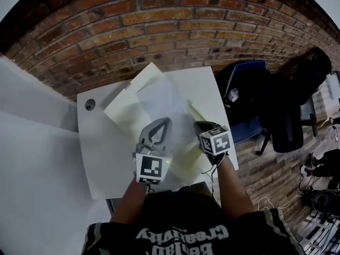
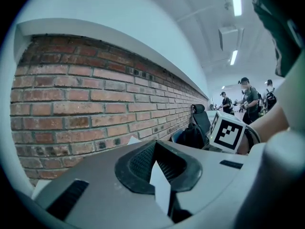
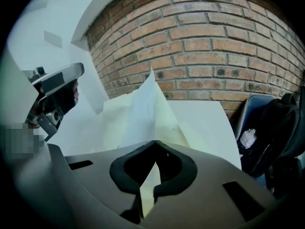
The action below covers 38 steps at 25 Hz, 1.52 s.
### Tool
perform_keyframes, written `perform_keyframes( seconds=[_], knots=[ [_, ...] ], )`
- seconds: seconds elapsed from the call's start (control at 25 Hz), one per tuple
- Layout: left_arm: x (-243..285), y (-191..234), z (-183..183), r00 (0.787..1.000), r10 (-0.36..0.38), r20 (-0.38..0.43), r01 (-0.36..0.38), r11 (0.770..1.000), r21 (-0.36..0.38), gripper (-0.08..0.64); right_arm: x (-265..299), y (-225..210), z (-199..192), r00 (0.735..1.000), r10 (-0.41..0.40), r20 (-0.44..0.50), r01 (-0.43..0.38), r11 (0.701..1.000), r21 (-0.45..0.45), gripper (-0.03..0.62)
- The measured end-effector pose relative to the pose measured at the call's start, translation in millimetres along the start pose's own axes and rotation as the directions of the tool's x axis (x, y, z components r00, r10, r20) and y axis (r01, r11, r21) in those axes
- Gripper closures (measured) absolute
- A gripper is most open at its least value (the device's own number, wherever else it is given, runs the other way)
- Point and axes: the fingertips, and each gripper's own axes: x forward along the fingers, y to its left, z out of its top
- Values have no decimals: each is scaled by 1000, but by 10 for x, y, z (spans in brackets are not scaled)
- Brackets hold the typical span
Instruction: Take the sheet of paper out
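On the white table [image 1: 106, 158] lies a pale yellow folder [image 1: 126, 108] with a thin white sheet of paper [image 1: 159, 101] rising out of it. My left gripper [image 1: 163, 123] is shut on the near edge of the white sheet [image 2: 161, 187], lifted a little off the table. My right gripper [image 1: 200, 126] sits just to its right, tilted down and shut on a pale yellow flap of the folder [image 3: 150, 185]. The raised folder and sheet [image 3: 148, 109] stand as a peak ahead of the right jaws. The left gripper [image 3: 53, 98] shows at that view's left.
A brick wall [image 1: 175, 25] runs behind the table. A cable hole [image 1: 90, 104] sits at the table's far left corner. A dark bag on a blue chair [image 1: 247, 92] and a black office chair [image 1: 297, 108] stand right of the table. People [image 2: 248, 99] stand far off.
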Motion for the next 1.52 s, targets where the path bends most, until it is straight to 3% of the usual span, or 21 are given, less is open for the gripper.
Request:
perform_keyframes(
  seconds=[0.52, 0.84, 1.16, 1.36, 1.52],
  knots=[
    [-35, -416, 380, 995, 96, 21, -97, 992, 78, 560, -597, 57, 417, 971, 102, 215, -92, 994, -57, 598],
    [-211, -549, 622, 981, 188, 57, -193, 975, 111, 560, -1073, 78, 639, 929, 160, 333, -127, 985, -118, 598],
    [-480, -734, 1021, 960, 256, 118, -271, 952, 143, 560, -1712, 189, 882, 864, 236, 445, -156, 965, -211, 598],
    [-614, -840, 1238, 949, 274, 155, -298, 940, 167, 560, -2071, 266, 1075, 800, 277, 531, -176, 956, -234, 598],
    [-720, -831, 1413, 941, 276, 194, -301, 947, 111, 560, -2293, 310, 1220, 750, 283, 597, -168, 956, -242, 598]
  ],
)
